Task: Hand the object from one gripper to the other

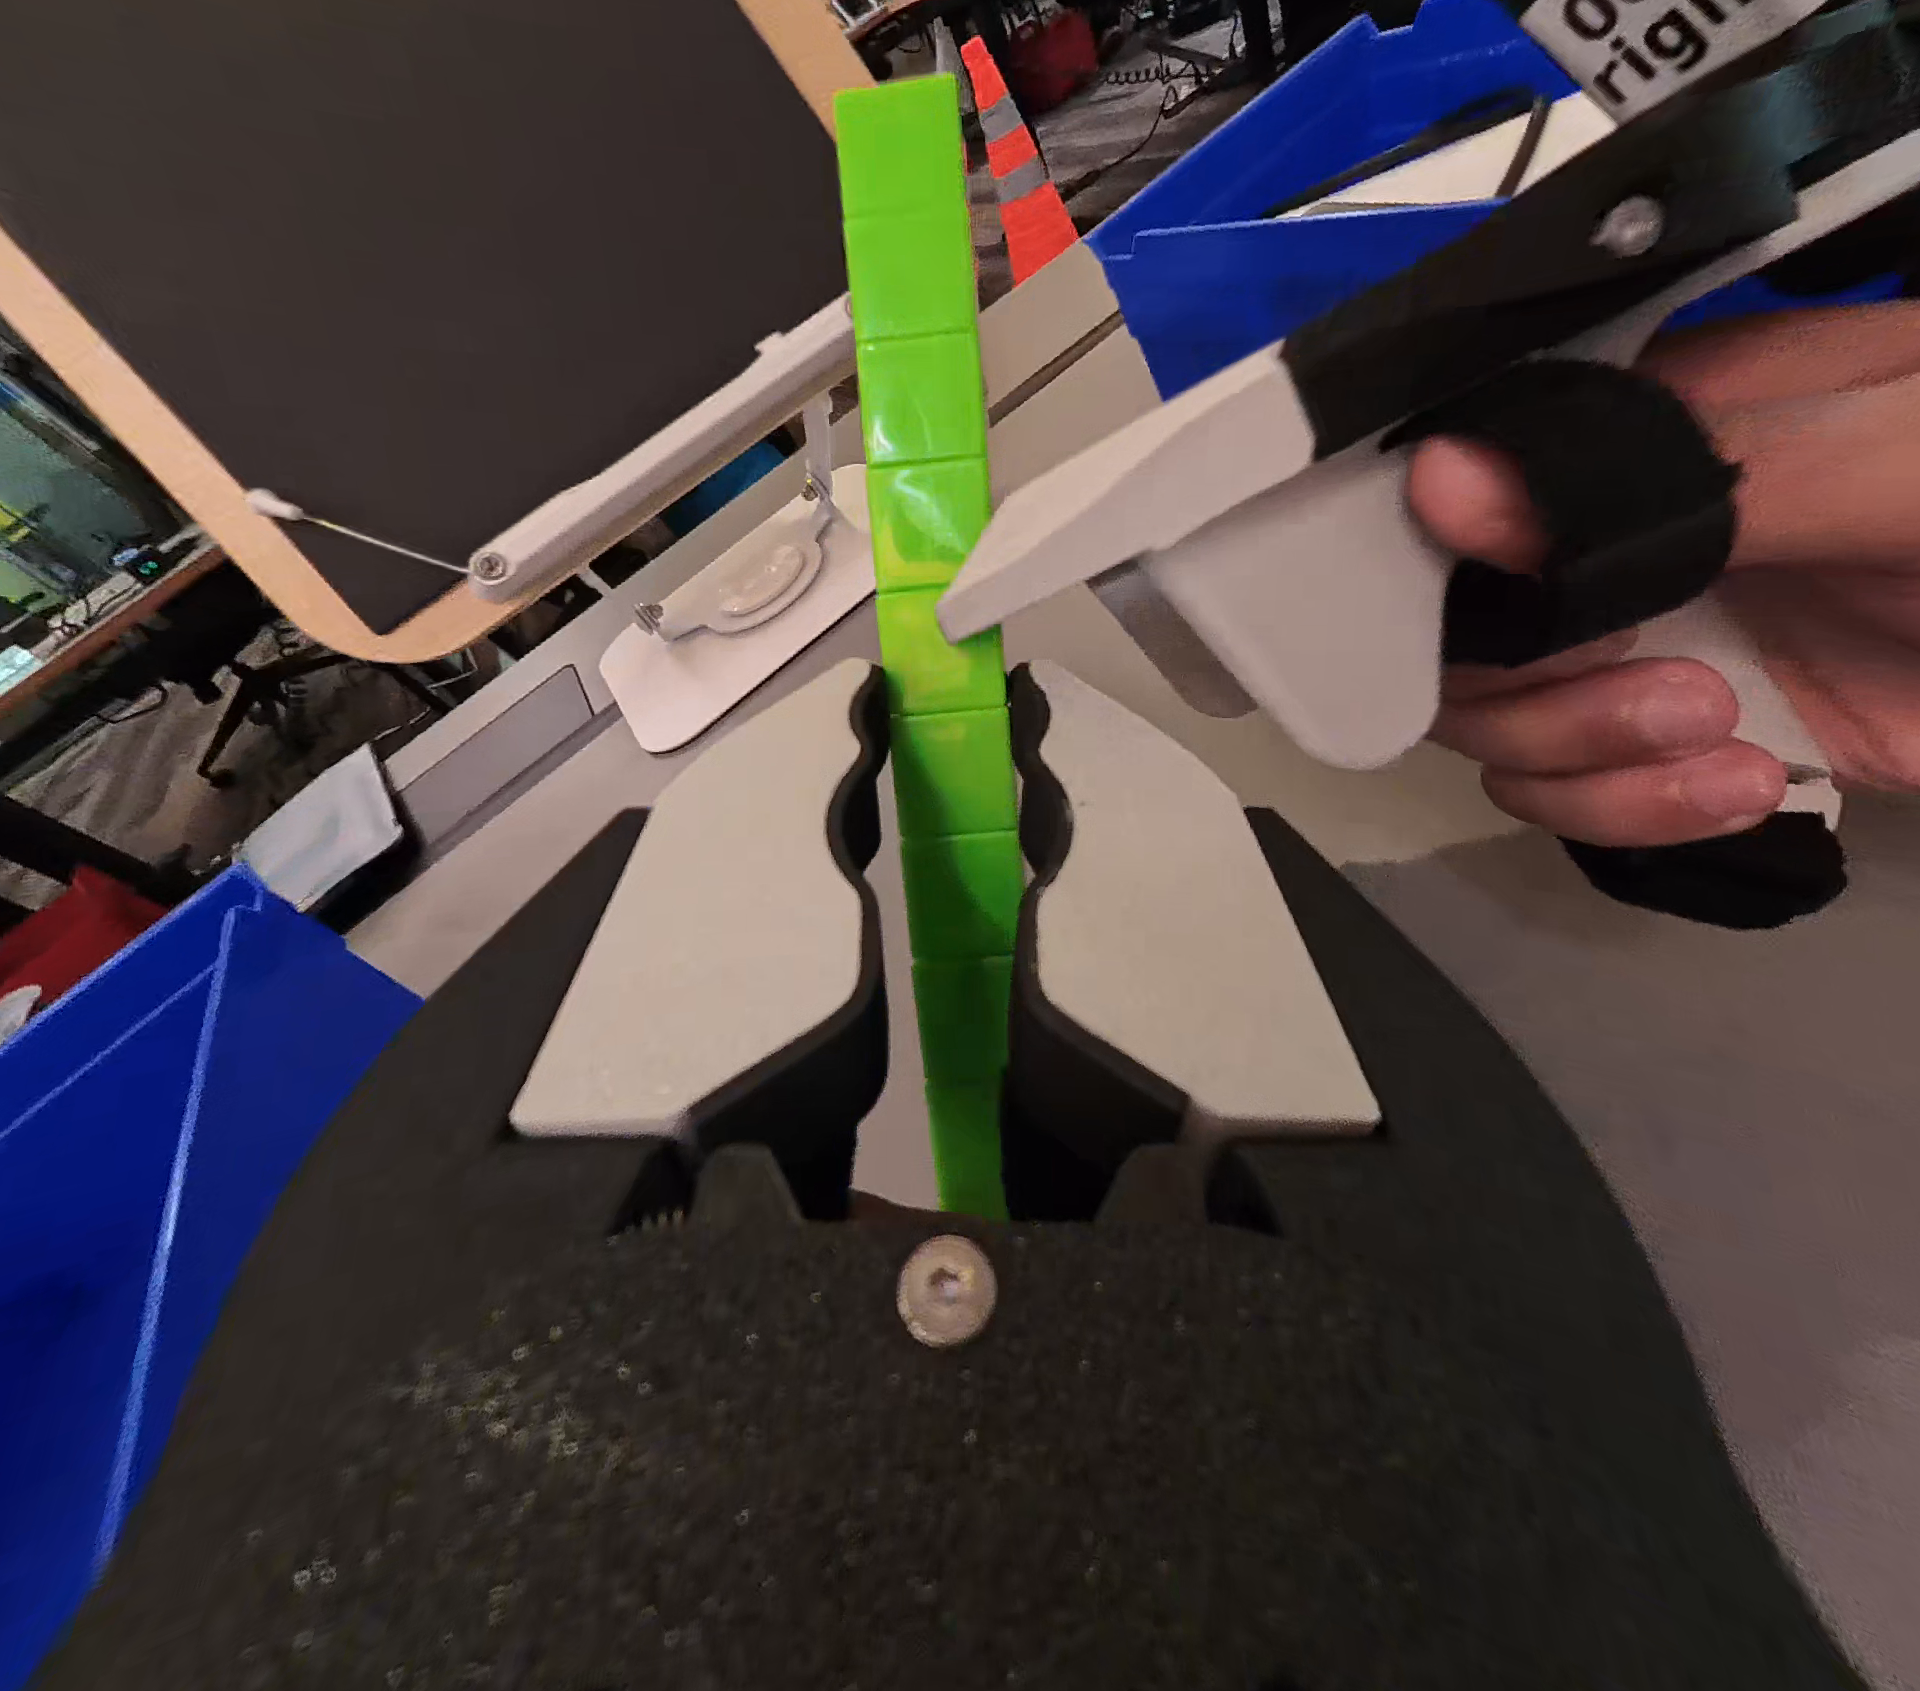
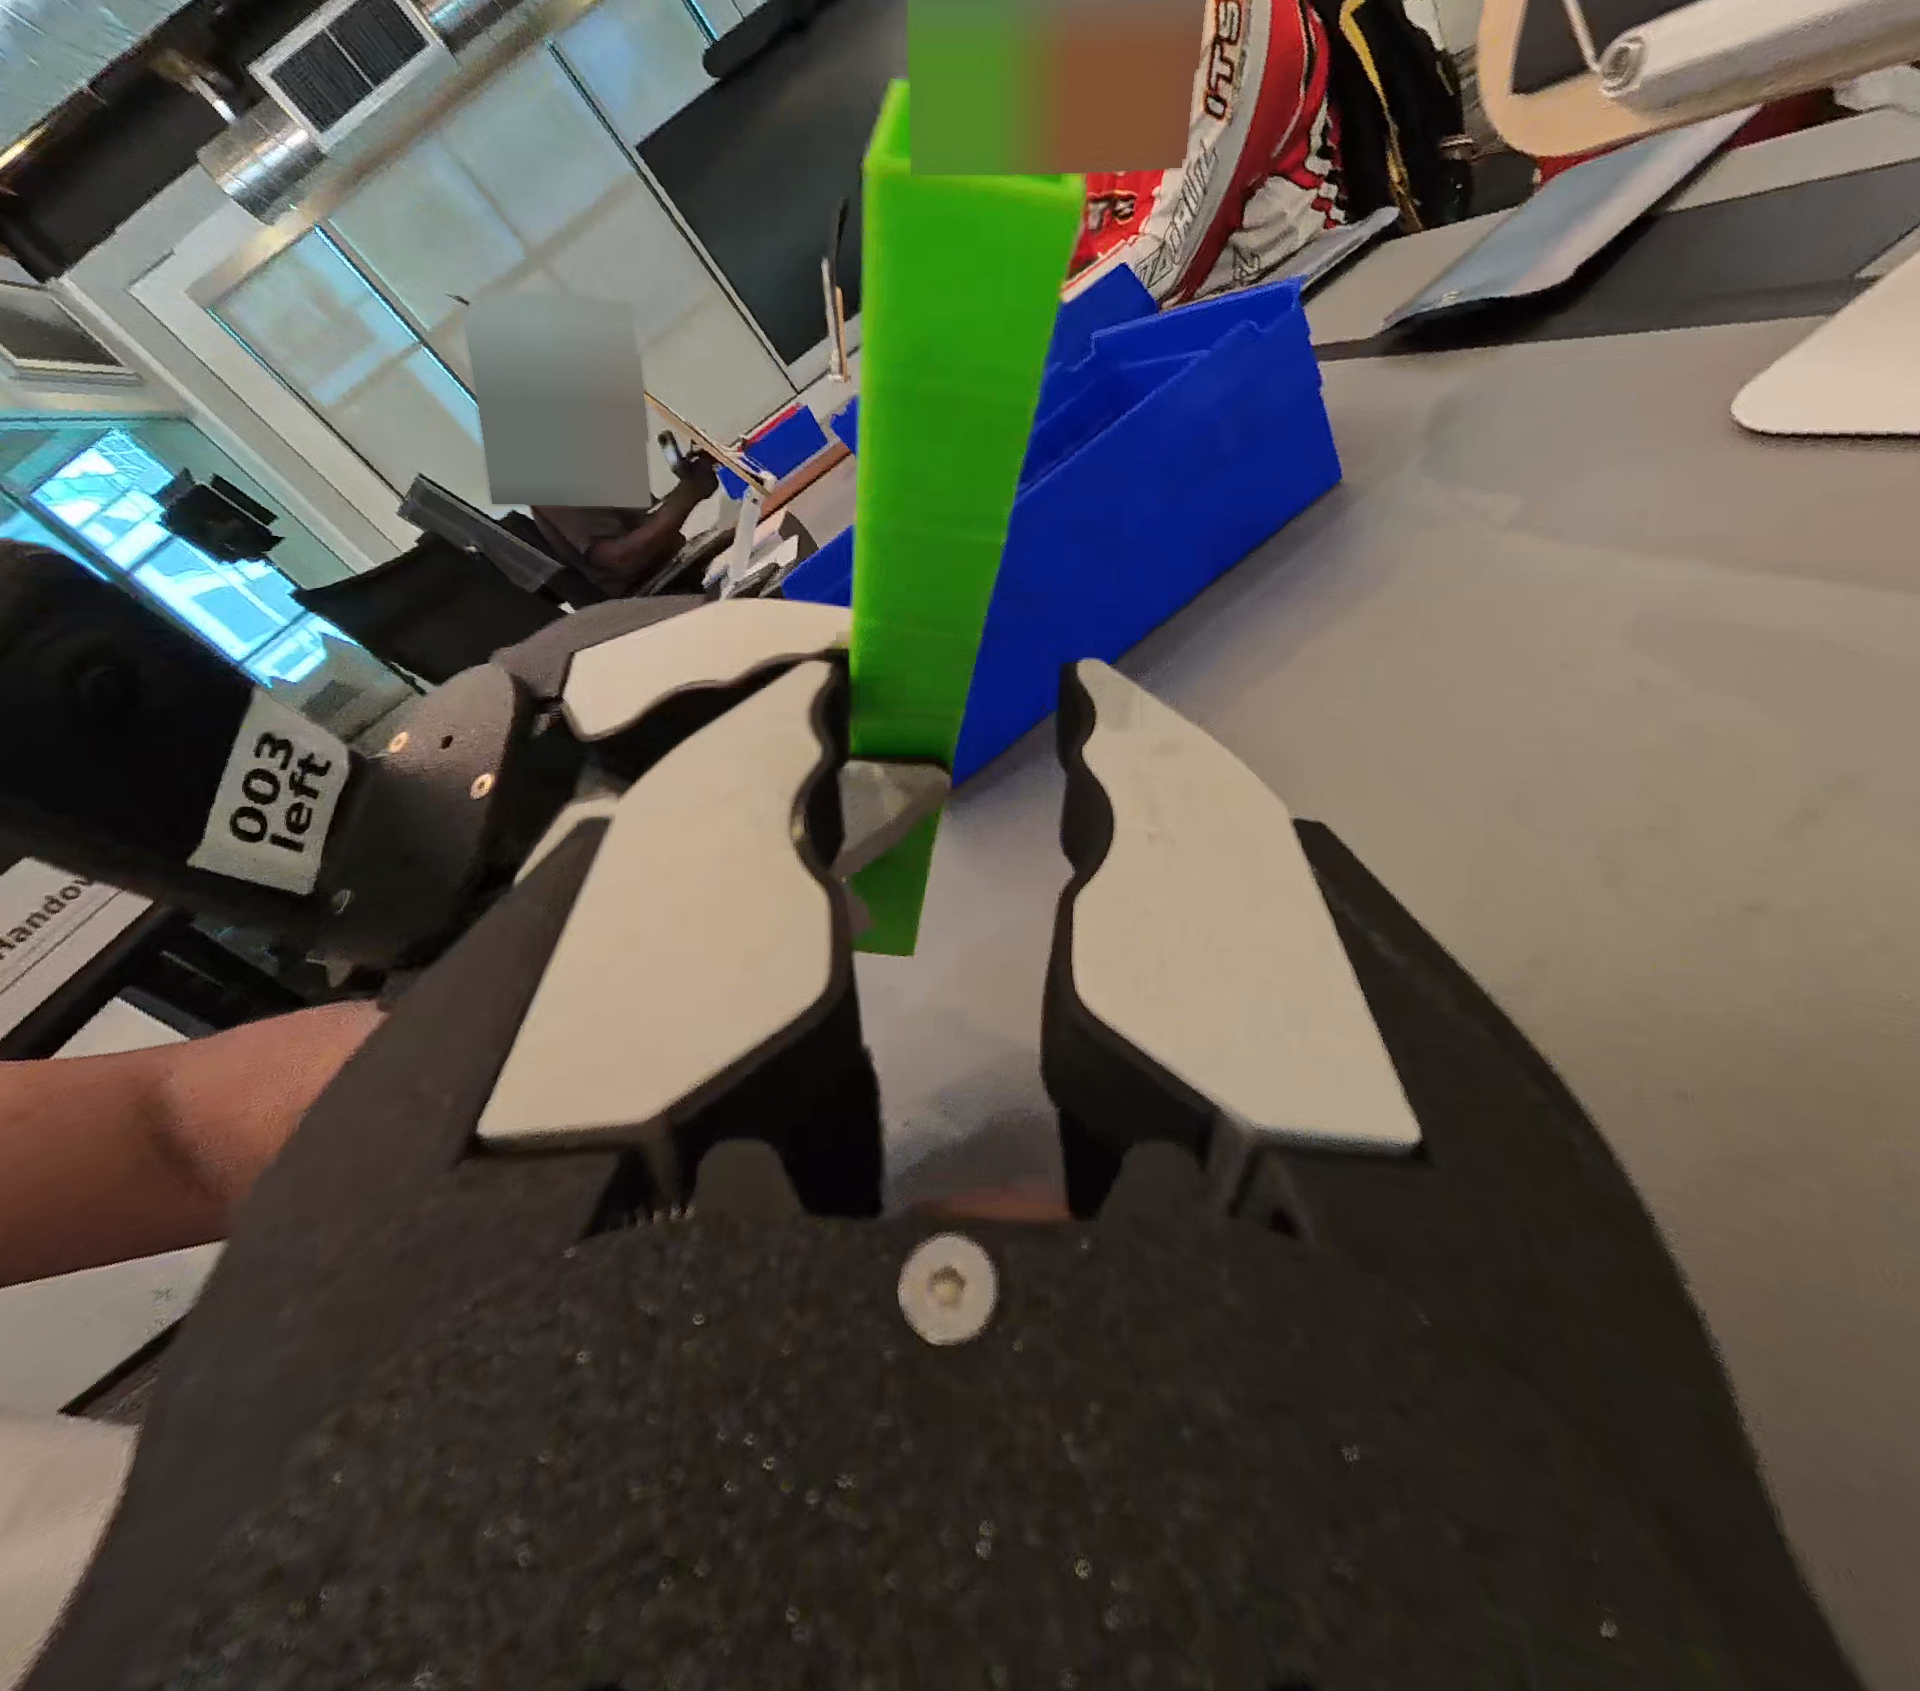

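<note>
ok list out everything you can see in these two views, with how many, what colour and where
green bar: one, bright green, long and segmented, upright between the left gripper's jaws
blue bins: at least two, blue, on the grey table behind the bar; a third blue edge shows at lower left of the left wrist view
table: one, grey, under everything
monitor: one, dark screen with pale wood rim, on a white stand at the table's far side
traffic cone: one, orange with grey bands, on the floor beyond
left gripper: one, black and grey, jaws closed on the bar
right gripper: one, black and grey, jaws open around the bar
hand: one, holding the right gripper
</note>
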Available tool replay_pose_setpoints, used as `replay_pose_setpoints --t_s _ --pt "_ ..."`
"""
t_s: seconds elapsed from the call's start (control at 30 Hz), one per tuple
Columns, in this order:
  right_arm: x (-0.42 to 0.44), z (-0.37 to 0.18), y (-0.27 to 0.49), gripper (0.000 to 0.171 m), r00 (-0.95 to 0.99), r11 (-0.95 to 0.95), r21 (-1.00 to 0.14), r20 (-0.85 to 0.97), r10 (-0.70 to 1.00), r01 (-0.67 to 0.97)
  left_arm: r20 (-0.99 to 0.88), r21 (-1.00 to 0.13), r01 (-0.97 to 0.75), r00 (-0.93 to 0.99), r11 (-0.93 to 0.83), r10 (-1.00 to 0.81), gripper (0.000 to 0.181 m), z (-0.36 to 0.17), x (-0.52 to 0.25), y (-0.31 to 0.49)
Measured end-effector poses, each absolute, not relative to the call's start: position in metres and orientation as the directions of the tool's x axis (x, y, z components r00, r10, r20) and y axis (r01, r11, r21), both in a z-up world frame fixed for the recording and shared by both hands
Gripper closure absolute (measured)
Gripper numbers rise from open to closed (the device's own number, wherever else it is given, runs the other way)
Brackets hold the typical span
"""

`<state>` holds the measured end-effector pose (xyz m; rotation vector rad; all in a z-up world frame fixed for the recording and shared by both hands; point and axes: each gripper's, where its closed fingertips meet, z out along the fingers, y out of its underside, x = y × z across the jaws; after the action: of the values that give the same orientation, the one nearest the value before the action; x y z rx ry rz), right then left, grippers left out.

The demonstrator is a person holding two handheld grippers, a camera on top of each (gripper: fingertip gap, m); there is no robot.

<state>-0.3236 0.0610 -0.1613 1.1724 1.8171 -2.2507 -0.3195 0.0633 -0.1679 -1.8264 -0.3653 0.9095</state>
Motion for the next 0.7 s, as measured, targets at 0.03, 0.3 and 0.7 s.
replay_pose_setpoints --t_s 0.03,0.3,0.7 --pt "-0.325 -0.162 0.063 0.131 -0.711 -0.338 -0.822 -0.568 0.414 0.459 -0.418 -0.885 -0.151 0.672 -0.440 0.611 0.159 -0.170 -0.319 0.065" --pt "-0.319 -0.171 0.060 0.150 -0.709 -0.330 -0.775 -0.629 0.318 0.540 -0.415 -0.884 -0.149 0.690 -0.444 0.594 0.159 -0.184 -0.318 0.067" --pt "-0.343 -0.141 0.151 0.150 -0.382 0.413 -0.907 0.411 0.828 -0.081 -0.090 -0.986 0.019 0.769 -0.164 0.633 0.143 -0.167 -0.307 0.035"
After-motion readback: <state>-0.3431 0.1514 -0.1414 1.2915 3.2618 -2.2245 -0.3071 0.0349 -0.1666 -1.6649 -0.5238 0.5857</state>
